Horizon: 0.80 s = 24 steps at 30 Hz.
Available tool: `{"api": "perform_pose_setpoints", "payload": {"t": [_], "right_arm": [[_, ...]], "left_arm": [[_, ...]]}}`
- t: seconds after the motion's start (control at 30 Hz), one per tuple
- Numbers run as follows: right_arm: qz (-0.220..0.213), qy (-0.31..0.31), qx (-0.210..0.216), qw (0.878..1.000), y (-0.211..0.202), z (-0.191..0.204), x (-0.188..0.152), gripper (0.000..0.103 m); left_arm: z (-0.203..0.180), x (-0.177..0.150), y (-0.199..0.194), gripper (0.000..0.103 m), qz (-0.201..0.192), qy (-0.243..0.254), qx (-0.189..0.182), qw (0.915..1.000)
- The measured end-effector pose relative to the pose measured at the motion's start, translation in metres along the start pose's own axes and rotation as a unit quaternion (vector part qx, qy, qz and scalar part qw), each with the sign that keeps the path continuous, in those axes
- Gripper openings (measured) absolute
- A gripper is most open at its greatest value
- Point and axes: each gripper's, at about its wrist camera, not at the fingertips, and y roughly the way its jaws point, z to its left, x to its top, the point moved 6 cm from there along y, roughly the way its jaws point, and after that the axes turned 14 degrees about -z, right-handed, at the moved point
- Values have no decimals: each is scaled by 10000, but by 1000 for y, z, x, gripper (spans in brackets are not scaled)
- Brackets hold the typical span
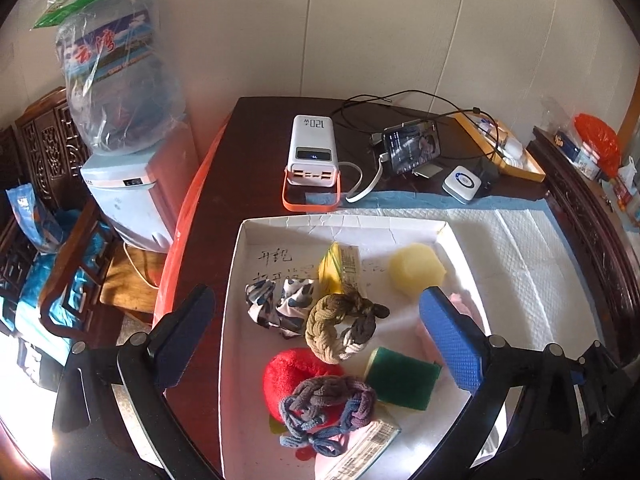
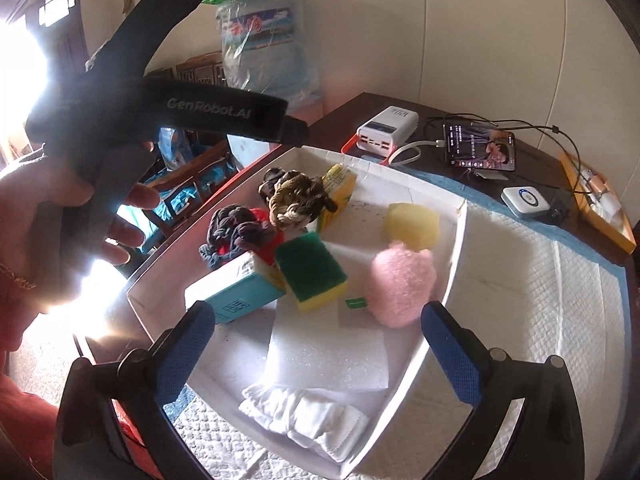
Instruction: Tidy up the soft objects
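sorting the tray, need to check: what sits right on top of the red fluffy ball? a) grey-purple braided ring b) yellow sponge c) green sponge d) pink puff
a: in the left wrist view the grey-purple braided ring lies draped over the red fluffy ball, while the green sponge rests beside it on the white tray.

The right gripper (image 2: 318,334) hangs with jaws spread wide over a white tray (image 2: 454,264). At twelve o'clock sits a green sponge (image 2: 310,266); at one o'clock, a pink puff (image 2: 402,286); at six, folded white cloth (image 2: 308,426).
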Motion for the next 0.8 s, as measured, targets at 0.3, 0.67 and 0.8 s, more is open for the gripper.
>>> {"api": "perform_pose_setpoints", "payload": {"t": [0.3,0.67,0.8], "right_arm": [[-358,-80,-62,9993,-13,-13,12,103],[-1883,233,-571,9802,-74,-60,56,103],[-2118,141,-1173,9701,-97,-82,64,103]], "left_arm": [[-10,11,-27,103,-358,-67,25,9993],[-35,38,-80,103,-996,464,364,9933],[-52,45,-103,103,-1304,553,499,9887]]}}
